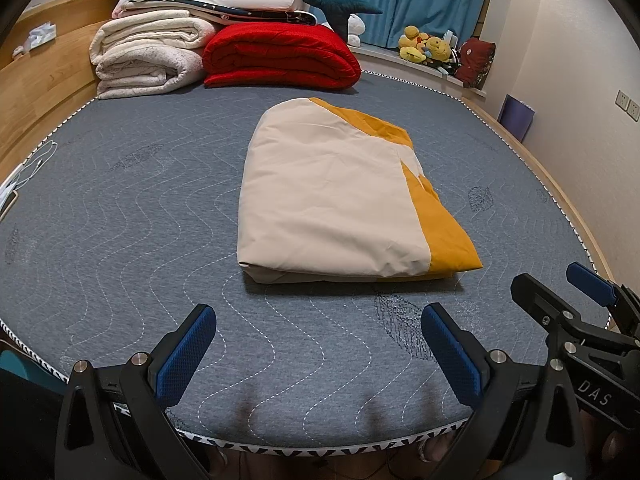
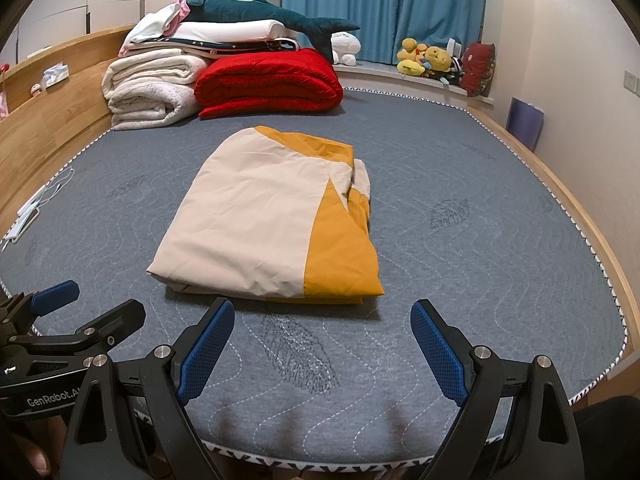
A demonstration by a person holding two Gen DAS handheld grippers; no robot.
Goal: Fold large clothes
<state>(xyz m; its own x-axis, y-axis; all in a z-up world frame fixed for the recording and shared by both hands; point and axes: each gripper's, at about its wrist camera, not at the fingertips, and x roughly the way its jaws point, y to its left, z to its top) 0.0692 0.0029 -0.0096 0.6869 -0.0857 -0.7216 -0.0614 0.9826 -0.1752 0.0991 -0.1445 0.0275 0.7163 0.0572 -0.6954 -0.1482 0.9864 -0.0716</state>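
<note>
Left wrist view showed the left gripper point(image 1: 318, 354) spread wide and empty above the grey quilted mattress point(image 1: 120, 240), with the right gripper point(image 2: 322, 350) beside it, equally spread. The folded cream and mustard-yellow cloth bundle point(image 1: 336, 196) lay mid-mattress, just beyond both grippers and untouched.

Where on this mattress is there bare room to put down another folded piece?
Free: right of the beige-and-orange bundle up to the mattress edge, and its left side toward the white cable. Crowded: the far-left end, with the red quilt and white blankets.
</note>
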